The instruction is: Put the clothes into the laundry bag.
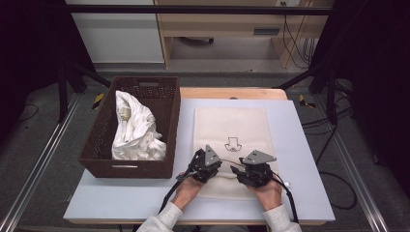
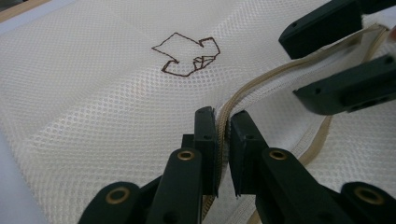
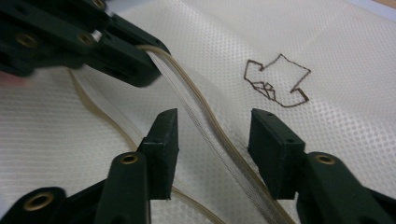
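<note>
Together, left tool (image 2: 223, 140) pinches the zipper edge (image 2: 243, 95); right tool (image 3: 212, 140) apparently gapes.

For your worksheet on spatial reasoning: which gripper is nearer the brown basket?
Left. The left gripper is on the mesh bag, just right of the basket. The right gripper sits farther right on the bag, beyond the left one.

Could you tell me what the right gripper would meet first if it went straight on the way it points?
Probably the raised zipper edge of the mesh laundry bag, which lies between the right gripper's open jaws; depth is unclear.
</note>
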`<action>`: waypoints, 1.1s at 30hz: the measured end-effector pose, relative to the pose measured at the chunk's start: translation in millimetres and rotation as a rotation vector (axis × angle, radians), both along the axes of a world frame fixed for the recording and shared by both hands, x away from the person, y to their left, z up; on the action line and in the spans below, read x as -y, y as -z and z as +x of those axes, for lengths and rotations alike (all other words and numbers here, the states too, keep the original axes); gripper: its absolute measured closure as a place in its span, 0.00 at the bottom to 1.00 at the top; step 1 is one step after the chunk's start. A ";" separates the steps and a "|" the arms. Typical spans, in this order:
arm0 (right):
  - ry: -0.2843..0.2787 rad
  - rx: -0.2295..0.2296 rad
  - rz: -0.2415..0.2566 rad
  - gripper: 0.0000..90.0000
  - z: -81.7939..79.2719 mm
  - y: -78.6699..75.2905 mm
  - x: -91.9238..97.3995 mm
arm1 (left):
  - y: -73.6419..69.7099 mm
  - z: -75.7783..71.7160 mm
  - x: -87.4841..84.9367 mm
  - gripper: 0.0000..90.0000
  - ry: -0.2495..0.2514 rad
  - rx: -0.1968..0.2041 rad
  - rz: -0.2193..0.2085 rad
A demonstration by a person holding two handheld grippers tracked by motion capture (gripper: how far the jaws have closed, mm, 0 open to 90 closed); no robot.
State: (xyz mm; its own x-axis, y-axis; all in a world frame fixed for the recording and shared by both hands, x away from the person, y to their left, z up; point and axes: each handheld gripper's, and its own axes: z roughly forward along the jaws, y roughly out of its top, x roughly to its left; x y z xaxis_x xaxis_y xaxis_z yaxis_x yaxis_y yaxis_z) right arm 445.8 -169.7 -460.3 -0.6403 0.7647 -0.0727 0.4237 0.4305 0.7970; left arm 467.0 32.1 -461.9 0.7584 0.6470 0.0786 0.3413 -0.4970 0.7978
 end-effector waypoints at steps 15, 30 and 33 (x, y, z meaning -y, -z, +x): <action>0.063 -0.025 0.009 0.96 6.4 2.2 4.9 | -25.5 -33.8 -21.5 0.66 0.039 0.008 -0.090; 0.065 0.024 0.112 0.96 8.5 -10.5 11.7 | 22.6 -54.3 -36.7 0.99 0.046 -0.123 -0.019; 0.063 0.069 0.137 0.96 7.8 -17.9 12.9 | 23.0 -55.6 -36.3 0.99 0.044 -0.114 -0.015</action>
State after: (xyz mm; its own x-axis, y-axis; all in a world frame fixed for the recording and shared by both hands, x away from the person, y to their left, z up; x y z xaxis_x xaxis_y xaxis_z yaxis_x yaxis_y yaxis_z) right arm 453.6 -182.5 -442.3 -0.5879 0.8089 -0.0069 0.3887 0.2899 0.8746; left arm 411.4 68.4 -484.9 0.7898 0.6130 -0.0189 0.4078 -0.5019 0.7627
